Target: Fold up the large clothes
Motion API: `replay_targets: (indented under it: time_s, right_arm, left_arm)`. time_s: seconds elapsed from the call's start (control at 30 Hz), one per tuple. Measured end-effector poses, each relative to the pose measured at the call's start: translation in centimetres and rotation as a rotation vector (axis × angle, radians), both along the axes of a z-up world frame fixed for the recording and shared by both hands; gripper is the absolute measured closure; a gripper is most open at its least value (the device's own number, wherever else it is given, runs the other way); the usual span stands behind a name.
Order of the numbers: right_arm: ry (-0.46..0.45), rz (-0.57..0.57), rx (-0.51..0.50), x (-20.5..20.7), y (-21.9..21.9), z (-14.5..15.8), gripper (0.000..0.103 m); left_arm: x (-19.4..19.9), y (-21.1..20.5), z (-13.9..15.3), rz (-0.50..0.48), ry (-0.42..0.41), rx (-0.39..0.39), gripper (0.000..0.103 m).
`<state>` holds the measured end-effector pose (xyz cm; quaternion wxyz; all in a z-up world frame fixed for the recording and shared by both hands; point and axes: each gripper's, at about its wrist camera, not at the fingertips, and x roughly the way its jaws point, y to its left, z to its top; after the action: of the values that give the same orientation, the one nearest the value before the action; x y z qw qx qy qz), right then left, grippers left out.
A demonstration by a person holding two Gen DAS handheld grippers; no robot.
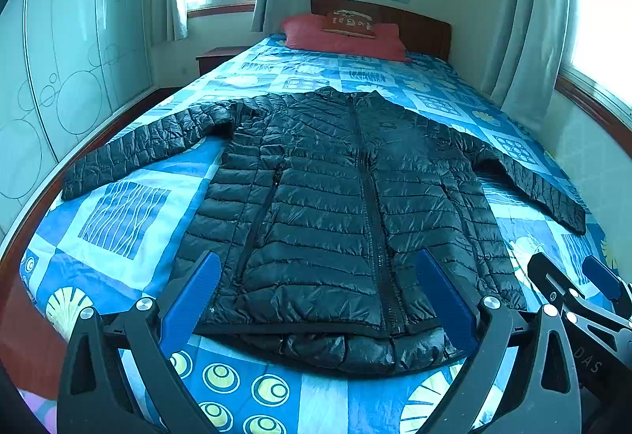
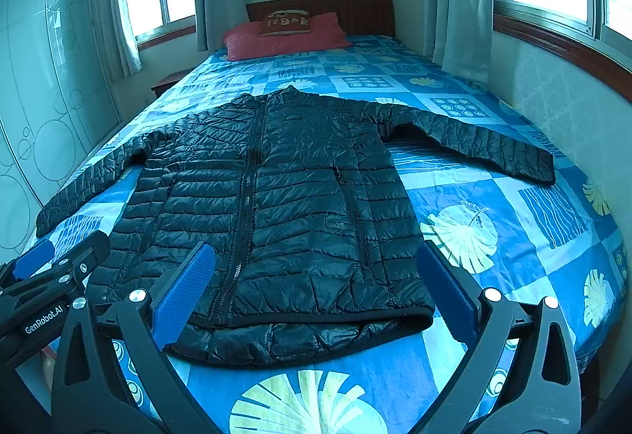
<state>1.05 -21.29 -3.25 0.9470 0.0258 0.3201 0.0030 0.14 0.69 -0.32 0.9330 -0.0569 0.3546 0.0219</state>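
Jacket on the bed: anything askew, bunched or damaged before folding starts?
Nothing much. The jacket lies flat on the bed, zipped, both sleeves spread. Only oddity: the back hem sticks out below the front hem. No damage visible.

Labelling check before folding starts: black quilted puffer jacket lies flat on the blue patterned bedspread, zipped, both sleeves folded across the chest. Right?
Not quite. Both sleeves of the black quilted puffer jacket are spread outward, not folded across the chest; both wrist views show it. It does lie flat and zipped on the blue patterned bedspread.
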Motion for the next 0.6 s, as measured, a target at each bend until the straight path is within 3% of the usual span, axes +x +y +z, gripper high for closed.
replay_targets:
  time_s: [0.6]
  right_arm:
    - [0.004,0.0,0.002,0.18,0.13,-0.35,0.002]
  left_arm:
    - [0.02,0.0,0.0,0.002,0.002,0.002,0.005]
